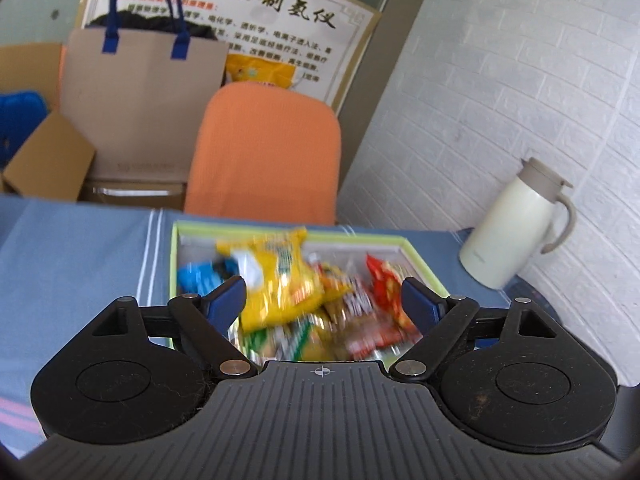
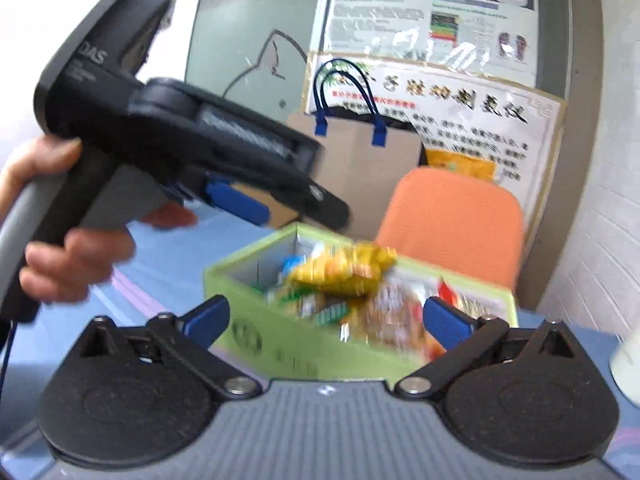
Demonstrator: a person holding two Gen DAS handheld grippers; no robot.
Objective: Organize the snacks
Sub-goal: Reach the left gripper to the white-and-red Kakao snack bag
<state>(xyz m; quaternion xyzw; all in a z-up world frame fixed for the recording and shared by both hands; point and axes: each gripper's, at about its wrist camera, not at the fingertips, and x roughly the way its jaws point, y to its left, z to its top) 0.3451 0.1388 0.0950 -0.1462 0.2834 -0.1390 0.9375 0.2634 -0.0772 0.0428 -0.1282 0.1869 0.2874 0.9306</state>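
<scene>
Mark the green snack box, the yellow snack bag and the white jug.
green snack box (image 2: pixel 256 300): right wrist view, outer side wall.
yellow snack bag (image 1: pixel 280 280): left wrist view, bag's middle.
white jug (image 1: pixel 508 228): left wrist view, body.

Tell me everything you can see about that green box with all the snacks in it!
The light green rectangular cardboard box sits open-topped on the blue striped tablecloth, just in front of the orange chair back. Its inner walls look pale grey-white, and darker green printing marks one outer side. It is heaped with blurred snack packets: a big yellow one on top, plus red, blue and brown ones. Nothing grips it.
</scene>
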